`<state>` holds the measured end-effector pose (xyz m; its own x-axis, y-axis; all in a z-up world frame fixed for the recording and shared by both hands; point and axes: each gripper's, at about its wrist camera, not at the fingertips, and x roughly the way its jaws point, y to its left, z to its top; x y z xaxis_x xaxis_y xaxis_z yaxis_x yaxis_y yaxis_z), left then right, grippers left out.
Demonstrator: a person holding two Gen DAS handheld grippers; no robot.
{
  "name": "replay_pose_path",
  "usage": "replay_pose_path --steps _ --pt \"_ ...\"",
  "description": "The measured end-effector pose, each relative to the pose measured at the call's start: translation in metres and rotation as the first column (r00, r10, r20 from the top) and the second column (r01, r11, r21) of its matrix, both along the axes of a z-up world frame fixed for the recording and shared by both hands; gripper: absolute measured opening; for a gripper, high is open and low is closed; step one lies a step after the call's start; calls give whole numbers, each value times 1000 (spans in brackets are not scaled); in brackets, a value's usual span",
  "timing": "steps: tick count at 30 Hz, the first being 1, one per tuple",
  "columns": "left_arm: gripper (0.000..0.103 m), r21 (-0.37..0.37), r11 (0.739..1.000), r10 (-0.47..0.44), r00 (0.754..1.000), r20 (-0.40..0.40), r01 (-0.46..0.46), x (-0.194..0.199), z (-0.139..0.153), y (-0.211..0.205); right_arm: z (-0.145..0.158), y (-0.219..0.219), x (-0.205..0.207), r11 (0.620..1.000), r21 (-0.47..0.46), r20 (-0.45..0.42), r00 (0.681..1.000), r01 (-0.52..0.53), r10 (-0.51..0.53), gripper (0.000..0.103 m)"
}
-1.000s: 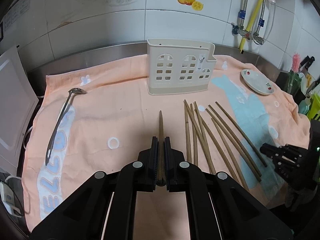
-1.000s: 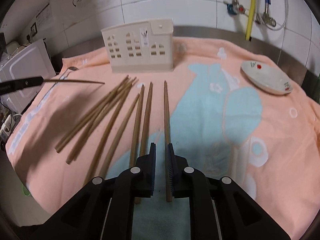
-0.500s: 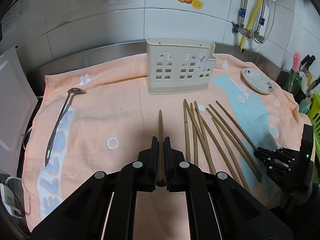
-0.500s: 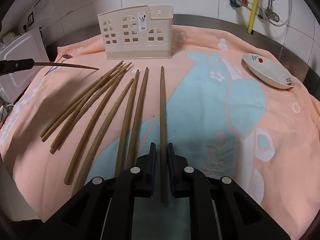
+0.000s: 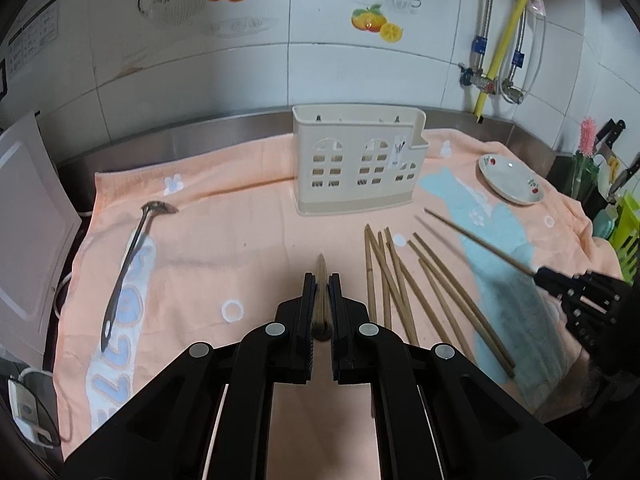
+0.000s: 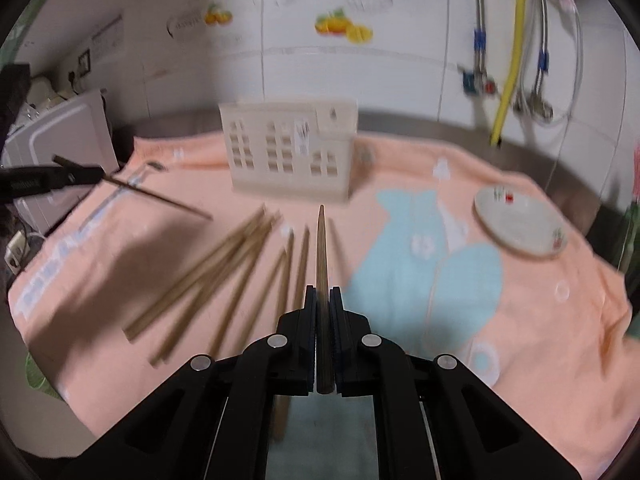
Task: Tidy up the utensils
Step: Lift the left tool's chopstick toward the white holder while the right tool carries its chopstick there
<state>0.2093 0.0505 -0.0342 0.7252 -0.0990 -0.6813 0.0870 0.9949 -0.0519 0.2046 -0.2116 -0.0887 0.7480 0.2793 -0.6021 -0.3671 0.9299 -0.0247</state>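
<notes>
My left gripper [image 5: 321,280] is shut on a wooden chopstick [image 5: 321,266] that points at the cream utensil holder [image 5: 358,168]. Several loose chopsticks [image 5: 404,280] lie on the towel just to its right. My right gripper [image 6: 321,294] is shut on another chopstick [image 6: 321,248], held off the towel and aimed at the holder [image 6: 288,156]. The left wrist view shows that gripper [image 5: 542,276] at the right, its chopstick [image 5: 476,240] slanting up-left. More loose chopsticks [image 6: 224,268] lie left of it. A metal spoon [image 5: 132,260] rests at the towel's left side.
An orange towel [image 5: 240,240] with blue patches covers the steel counter. A small white plate [image 5: 512,179] sits at the back right. A white appliance [image 5: 24,216] stands off the left edge. Pipes and a yellow hose [image 5: 500,40] run down the tiled wall.
My right gripper has closed on the rightmost chopstick and lifted it off the towel, so its view now sits higher and blurred. The left gripper has kept still with its chopstick.
</notes>
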Motion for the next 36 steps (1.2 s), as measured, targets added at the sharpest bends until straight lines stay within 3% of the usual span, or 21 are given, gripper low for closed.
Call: replay_pose_path --steps 7,17,22,32,36 --pt "5 -24 1000 -9 1000 18 9 15 16 3 42 11 18 999 12 54 998 -38 37 7" --pt "5 -19 1000 -15 999 48 16 18 30 3 42 12 18 999 22 43 998 -43 43 6" --pt "5 8 1000 -24 997 72 23 21 43 0 61 15 21 998 4 72 996 -62 62 7" --pt "5 8 999 -51 972 229 50 29 120 -9 104 2 38 994 -41 46 994 -97 98 7" --pt "5 15 998 -62 961 270 60 43 147 -17 111 3 60 991 -64 -13 993 -121 121 7"
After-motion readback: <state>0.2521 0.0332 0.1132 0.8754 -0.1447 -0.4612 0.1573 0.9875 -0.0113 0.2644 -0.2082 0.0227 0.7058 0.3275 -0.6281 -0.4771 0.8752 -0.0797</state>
